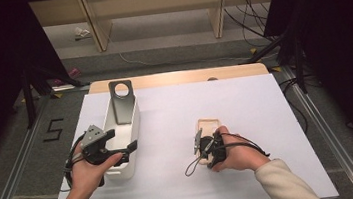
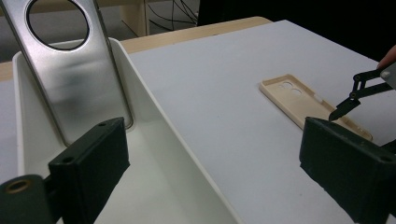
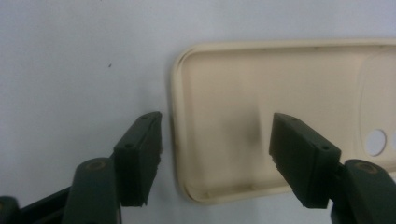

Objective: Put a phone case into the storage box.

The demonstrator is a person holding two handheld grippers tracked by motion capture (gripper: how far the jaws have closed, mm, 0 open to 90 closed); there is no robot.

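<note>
A beige phone case lies hollow side up on the white table, right of centre. My right gripper hangs over its near end, pointing down. In the right gripper view the case lies under the right gripper: one jaw stands just outside the rim, the other over the hollow, and neither touches it, so it is open. My left gripper is open over the near end of a white bin. One jaw is inside the bin, the other over the table.
A grey metal plate with a round hole leans upright in the bin's far end; it fills the far wall in the left gripper view. The case lies well to the bin's right. Table edges run close to both forearms.
</note>
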